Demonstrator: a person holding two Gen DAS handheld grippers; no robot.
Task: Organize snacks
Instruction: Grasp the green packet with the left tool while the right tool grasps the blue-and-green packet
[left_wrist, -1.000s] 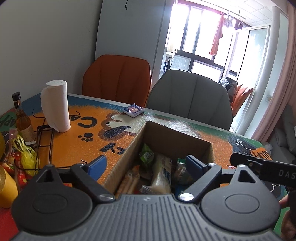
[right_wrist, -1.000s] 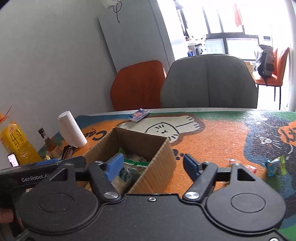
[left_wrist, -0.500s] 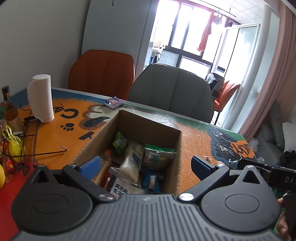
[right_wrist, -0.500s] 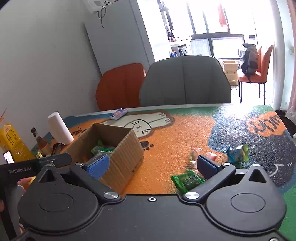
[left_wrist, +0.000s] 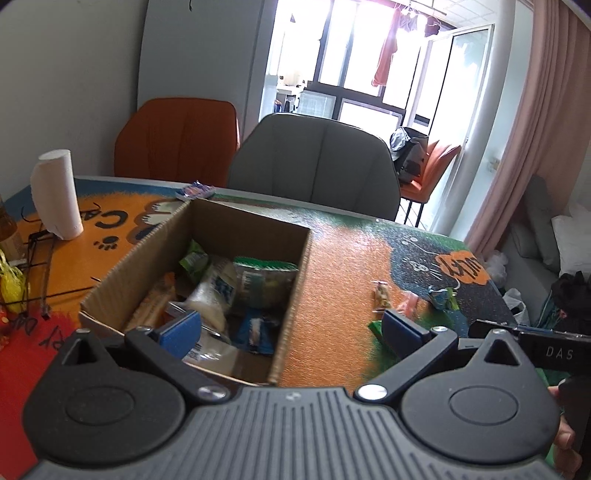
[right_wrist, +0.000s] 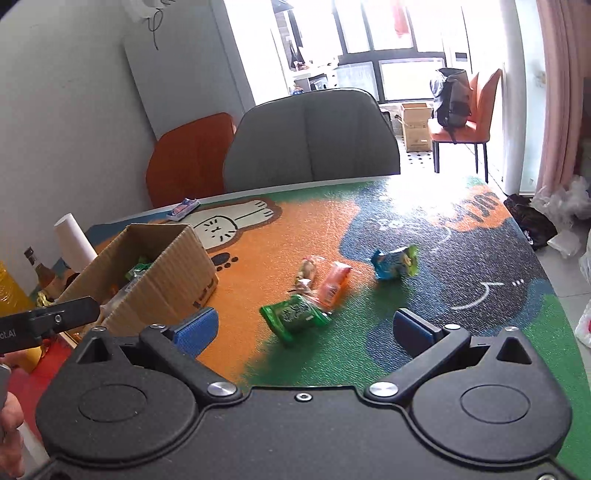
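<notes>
right gripper (right_wrist: 304, 328): jaws spread wide, empty, just opened; green packet (right_wrist: 293, 315) lies just ahead between them, likely next; left gripper (left_wrist: 291, 330): likewise wide, empty, over cardboard box (left_wrist: 291, 273) corner; contents blurred, seemingly snacks.

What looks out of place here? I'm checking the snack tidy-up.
Four snack packets lie loose on the table mat beside the cardboard box: a green one, an orange one, a blue one, a clear one.

Cartoon-mat table (right_wrist: 480, 295), cardboard box (right_wrist: 166, 273), loose snacks (right_wrist: 295, 315)
</notes>
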